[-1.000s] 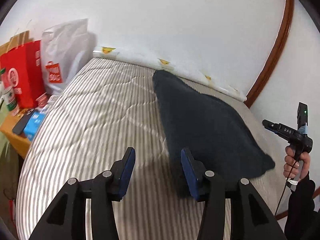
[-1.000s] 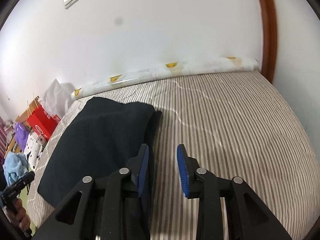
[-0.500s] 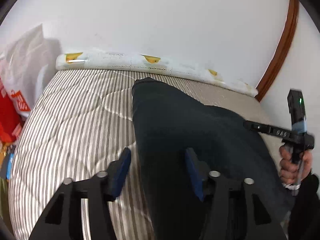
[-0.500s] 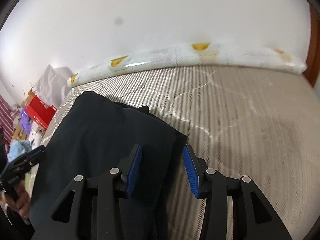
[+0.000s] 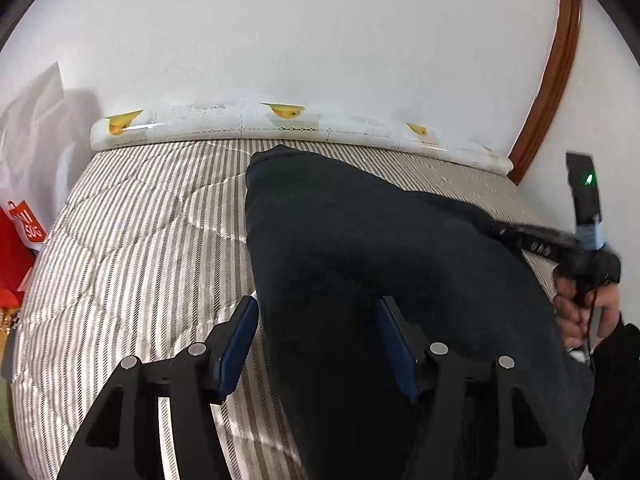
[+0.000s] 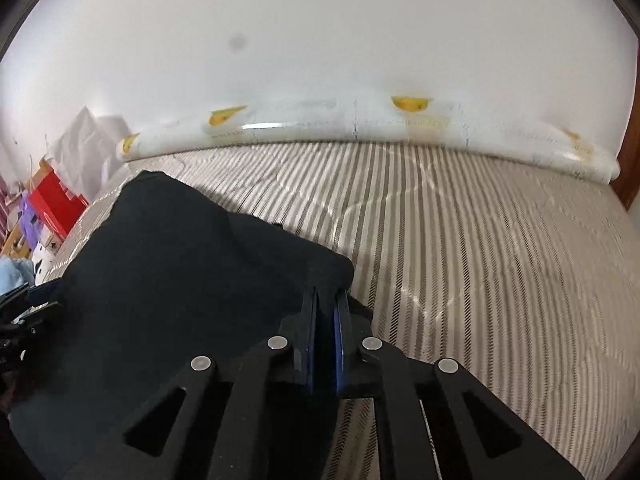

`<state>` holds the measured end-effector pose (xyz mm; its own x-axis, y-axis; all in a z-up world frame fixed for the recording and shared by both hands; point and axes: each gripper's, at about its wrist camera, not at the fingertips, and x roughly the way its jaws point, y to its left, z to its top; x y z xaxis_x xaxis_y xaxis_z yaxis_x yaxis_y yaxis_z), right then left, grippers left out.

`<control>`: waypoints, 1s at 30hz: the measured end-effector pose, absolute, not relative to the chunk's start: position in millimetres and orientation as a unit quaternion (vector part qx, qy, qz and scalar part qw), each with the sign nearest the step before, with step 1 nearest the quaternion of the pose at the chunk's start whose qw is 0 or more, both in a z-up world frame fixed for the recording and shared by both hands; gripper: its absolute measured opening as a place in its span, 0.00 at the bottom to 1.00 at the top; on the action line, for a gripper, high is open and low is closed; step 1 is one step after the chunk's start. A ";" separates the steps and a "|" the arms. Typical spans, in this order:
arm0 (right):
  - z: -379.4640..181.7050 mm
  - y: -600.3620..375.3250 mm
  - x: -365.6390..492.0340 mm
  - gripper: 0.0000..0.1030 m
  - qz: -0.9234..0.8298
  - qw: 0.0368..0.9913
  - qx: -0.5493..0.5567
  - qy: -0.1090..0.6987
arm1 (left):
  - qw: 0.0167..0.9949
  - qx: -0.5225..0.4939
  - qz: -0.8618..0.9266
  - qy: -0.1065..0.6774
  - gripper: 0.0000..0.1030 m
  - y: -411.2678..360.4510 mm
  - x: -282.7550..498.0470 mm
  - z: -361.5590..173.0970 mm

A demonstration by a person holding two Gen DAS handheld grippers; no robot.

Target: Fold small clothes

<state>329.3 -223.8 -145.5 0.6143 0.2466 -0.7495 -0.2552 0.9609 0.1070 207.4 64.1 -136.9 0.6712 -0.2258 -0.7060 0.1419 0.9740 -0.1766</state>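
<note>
One dark navy garment lies rumpled across striped mattress.

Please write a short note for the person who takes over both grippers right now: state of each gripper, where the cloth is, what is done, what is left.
Right gripper: shut on the right edge of the dark navy fabric garment; it has just been closing on that cloth.
Left gripper: open, one finger on each side of the garment's left edge, pads not pressing it.
Garment: lies on the grey-and-white striped mattress, its far end near the white roll with yellow duck prints at the wall.
Done: both grippers placed at the near edge, right side gripped.
Left: probably close the left gripper on the cloth, then make the fold.
</note>
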 end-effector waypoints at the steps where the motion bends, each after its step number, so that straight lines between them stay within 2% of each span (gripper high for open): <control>1: -139.5 -227.3 326.1 0.08 0.133 0.900 0.000 0.416 | 0.912 -0.054 -0.103 0.393 0.56 64.9 204.2 -136.1; 9: -98.7 -241.0 255.7 0.18 0.138 0.905 -0.005 0.402 | 0.911 -0.058 -0.105 0.394 0.56 61.1 164.8 -130.5; 17: -109.8 -234.2 169.2 0.25 0.194 0.902 -0.005 0.385 | 0.910 -0.066 -0.080 0.401 0.57 59.5 118.5 -132.3; 21: -140.9 -239.9 138.7 0.25 0.152 0.913 -0.039 0.377 | 0.911 -0.068 -0.069 0.400 0.58 61.0 99.5 -132.0; 23: -148.3 -253.3 130.5 0.25 0.129 0.917 -0.021 0.378 | 0.912 -0.069 -0.065 0.399 0.58 61.8 90.2 -130.2; 26: -145.1 -270.6 114.0 0.25 0.122 0.919 0.021 0.373 | 0.913 -0.069 -0.057 0.398 0.58 61.6 80.0 -129.0; 30: -134.6 -273.2 100.4 0.25 0.102 0.922 0.012 0.373 | 0.913 -0.069 -0.049 0.400 0.58 58.4 65.1 -125.9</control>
